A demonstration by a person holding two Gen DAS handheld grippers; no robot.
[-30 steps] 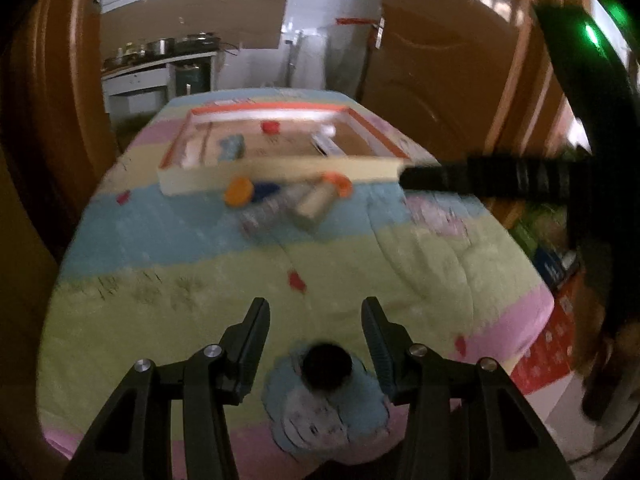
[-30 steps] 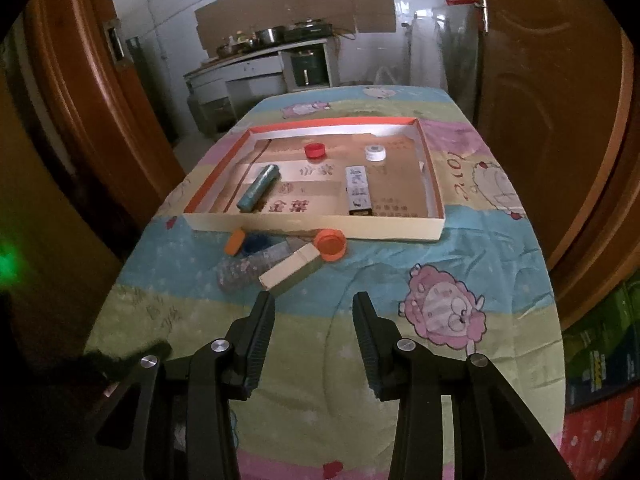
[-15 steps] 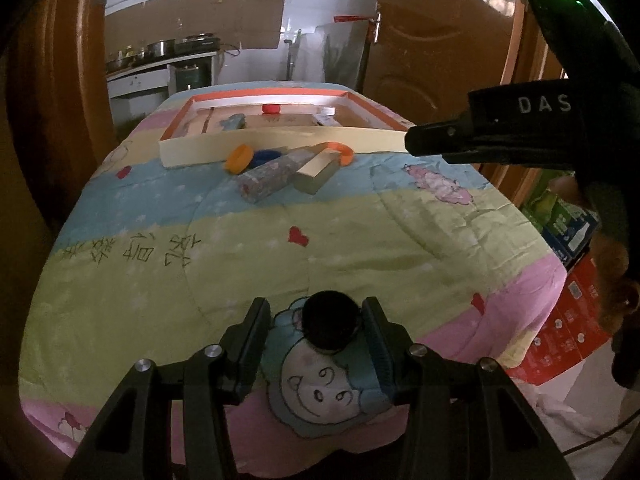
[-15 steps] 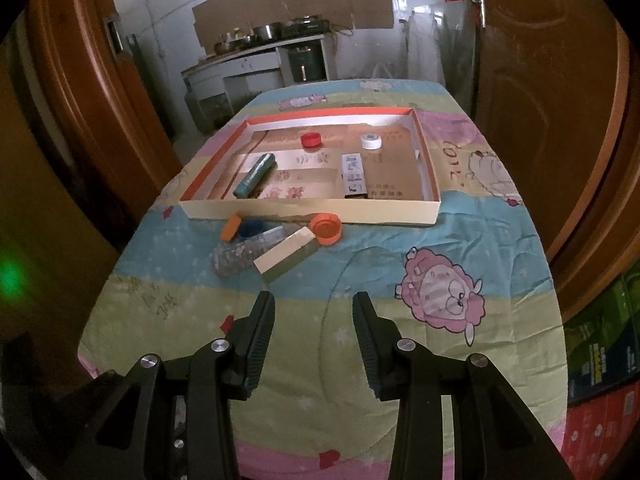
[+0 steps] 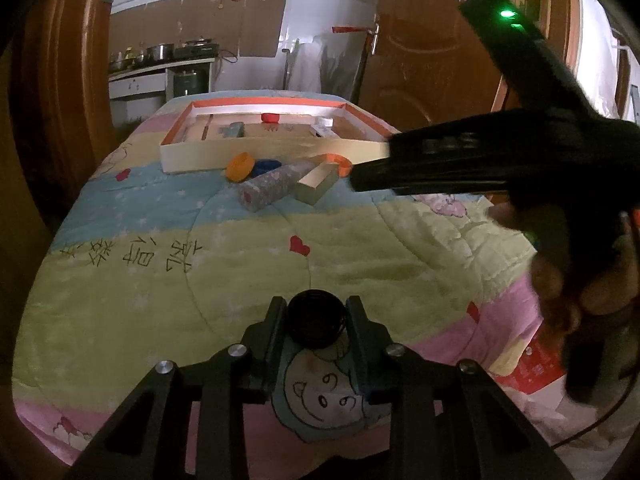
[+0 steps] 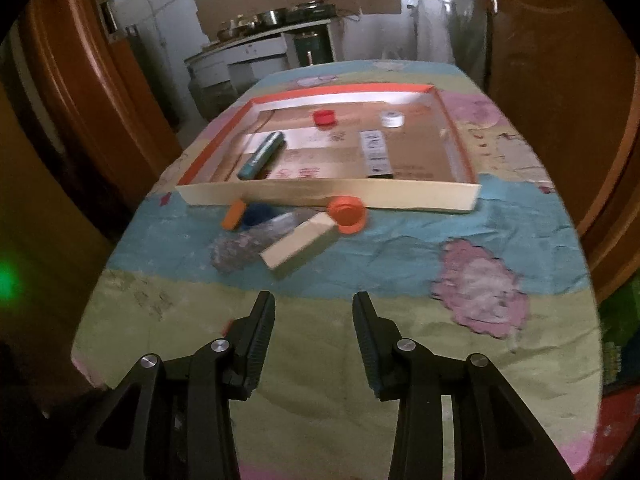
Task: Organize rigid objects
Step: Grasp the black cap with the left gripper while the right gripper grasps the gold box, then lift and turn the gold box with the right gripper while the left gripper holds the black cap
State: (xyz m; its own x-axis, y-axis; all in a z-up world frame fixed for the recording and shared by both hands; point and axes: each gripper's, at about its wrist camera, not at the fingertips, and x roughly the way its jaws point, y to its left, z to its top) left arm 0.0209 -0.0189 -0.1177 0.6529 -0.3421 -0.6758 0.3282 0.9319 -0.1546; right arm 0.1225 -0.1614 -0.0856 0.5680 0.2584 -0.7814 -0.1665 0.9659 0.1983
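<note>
A black round cap rests on the quilt near its front edge. My left gripper is closing on it, and both pads touch its sides. My right gripper stands open over the quilt with nothing between its fingers, short of a loose cluster: a cream box, a patterned tube, an orange cap, a blue cap and an orange lid. Behind them lies a shallow orange-rimmed tray holding a teal tube, a small box, a red cap and a white cap.
A colourful cartoon quilt covers the table. Wooden doors stand close on both sides, and a kitchen counter is at the back. In the left wrist view the right gripper's dark body and a hand cross the right side.
The left jaws have narrowed from wide apart to touching the black cap. The right gripper has come lower and nearer to the cluster in front of the tray.
</note>
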